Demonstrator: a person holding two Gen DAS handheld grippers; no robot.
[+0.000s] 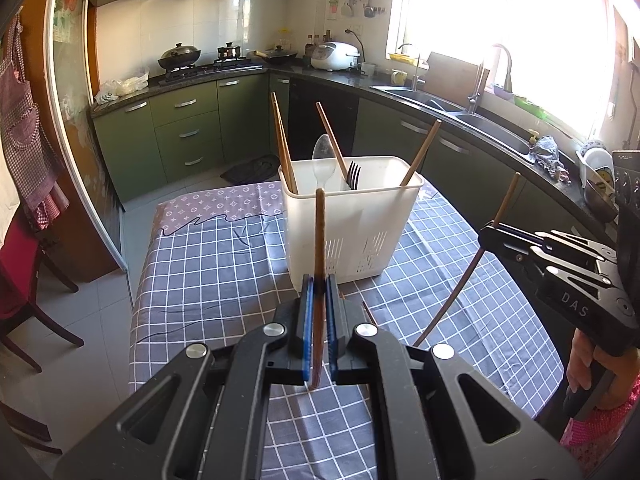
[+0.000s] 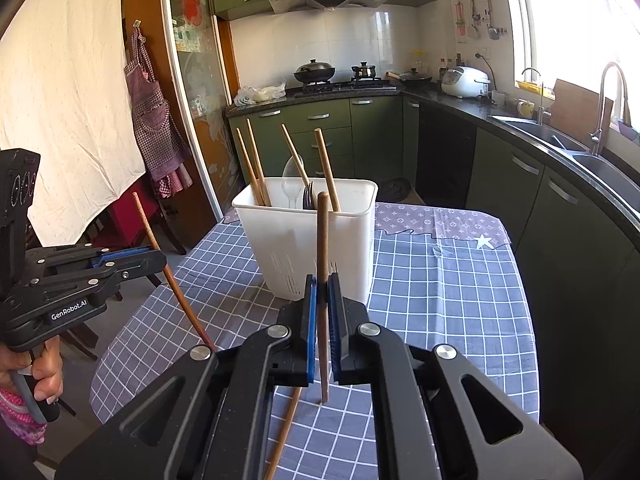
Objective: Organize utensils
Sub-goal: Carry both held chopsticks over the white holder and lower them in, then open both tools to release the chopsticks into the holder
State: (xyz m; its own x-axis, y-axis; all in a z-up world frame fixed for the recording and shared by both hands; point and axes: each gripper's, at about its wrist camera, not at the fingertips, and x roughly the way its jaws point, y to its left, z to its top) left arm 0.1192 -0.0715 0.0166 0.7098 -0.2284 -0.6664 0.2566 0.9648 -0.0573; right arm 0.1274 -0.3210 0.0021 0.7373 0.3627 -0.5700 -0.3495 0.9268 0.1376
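Jaws of left gripper point(image 1: 318, 288) and right gripper point(image 2: 322, 290) each clamp one chopstick point(image 1: 319, 240) upright, near the white caddy point(image 1: 352, 216). Risk: tilted chopsticks could strike the caddy rim, slipping free.

Green cabinets point(image 1: 188, 128), bright window point(image 1: 520, 32), grey tiled floor point(image 1: 92, 320).

Both grippers are black plastic with blue ribbed pads and round silver screws. The left gripper point(image 2: 162, 258) reads "GenRobot.AI" in white; the right gripper point(image 1: 486, 232) reads "DAS". The person wears a pink dotted sleeve point(image 2: 16, 412).
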